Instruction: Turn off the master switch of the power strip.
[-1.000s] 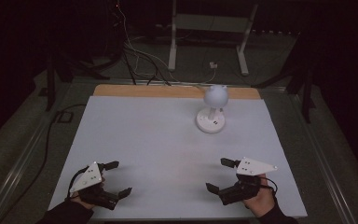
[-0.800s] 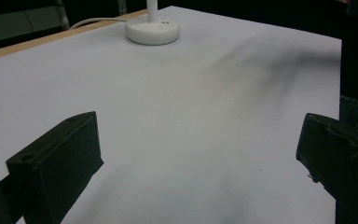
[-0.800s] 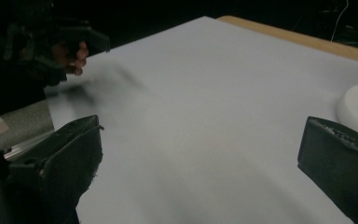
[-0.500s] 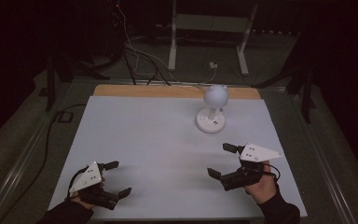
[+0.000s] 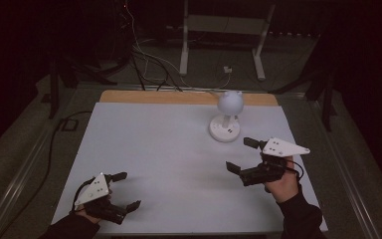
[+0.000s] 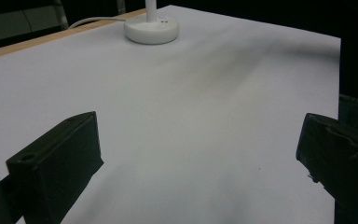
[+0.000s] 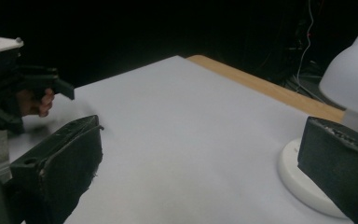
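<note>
Dark room, white sheet over the table [image 5: 169, 149], wooden edge showing at the far side. Nearest: left gripper [image 5: 122, 190] low at the near left corner, jaws spread wide, nothing between them; bare sheet ahead of it. Right gripper [image 5: 242, 154] further forward on the right, held above the sheet, jaws likewise spread and empty. Just ahead of it and slightly to its right stands the small white lamp [image 5: 226, 117], upright, round base on the sheet, dome head on a short stem; in the right gripper view the base [image 7: 307, 182] sits close behind the right-hand jaw. No contact yet. Judgement: work barely begun; the reach towards the lamp looks under way, while grasping or pressing it is all left to do.
</note>
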The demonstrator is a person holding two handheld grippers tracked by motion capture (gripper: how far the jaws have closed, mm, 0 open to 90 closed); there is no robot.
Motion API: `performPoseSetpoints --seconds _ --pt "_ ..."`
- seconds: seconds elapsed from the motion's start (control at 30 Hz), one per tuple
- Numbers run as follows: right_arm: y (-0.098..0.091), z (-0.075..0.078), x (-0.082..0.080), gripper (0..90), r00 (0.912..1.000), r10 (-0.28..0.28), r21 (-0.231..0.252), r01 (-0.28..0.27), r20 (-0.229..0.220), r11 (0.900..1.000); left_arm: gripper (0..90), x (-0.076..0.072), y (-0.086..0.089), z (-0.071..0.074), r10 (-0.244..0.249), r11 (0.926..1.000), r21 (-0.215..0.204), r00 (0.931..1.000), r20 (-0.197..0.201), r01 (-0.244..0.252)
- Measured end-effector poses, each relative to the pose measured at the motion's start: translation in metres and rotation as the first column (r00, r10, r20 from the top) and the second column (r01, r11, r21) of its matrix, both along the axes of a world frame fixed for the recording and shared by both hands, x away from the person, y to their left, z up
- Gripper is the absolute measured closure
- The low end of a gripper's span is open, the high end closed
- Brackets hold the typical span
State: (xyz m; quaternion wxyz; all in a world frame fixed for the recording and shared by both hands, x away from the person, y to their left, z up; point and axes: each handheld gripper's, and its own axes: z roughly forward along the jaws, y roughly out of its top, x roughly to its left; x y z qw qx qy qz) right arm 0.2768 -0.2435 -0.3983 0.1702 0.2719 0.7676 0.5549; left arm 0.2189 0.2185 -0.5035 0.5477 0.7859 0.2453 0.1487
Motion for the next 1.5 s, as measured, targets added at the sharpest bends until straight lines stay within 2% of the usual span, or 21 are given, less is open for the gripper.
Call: performPoseSetpoints --seconds 0.87,1.3,1.4,1.5 --pt "-0.009 0.006 0.043 0.0 0.9981 -0.059 -0.019 0.060 0.018 0.9980 0.4 0.000 0.000 0.000 0.000 1.0000 0.005 1.0000 0.000 0.000" --pt "-0.015 -0.004 0.074 0.0 0.9950 -0.099 -0.047 0.098 -0.014 0.9941 0.4 0.000 0.000 0.000 -0.001 1.0000 0.004 1.0000 -0.002 0.001" --pt "-0.017 -0.008 0.081 0.0 0.9940 -0.101 -0.036 0.100 -0.040 0.9943 0.4 0.000 0.000 0.000 0.001 1.0000 0.001 1.0000 -0.002 -0.001" --pt "-0.019 -0.011 0.086 0.0 0.9933 -0.106 -0.036 0.104 -0.045 0.9939 0.4 0.000 0.000 -0.001 0.001 1.0000 0.002 1.0000 -0.003 -0.001"
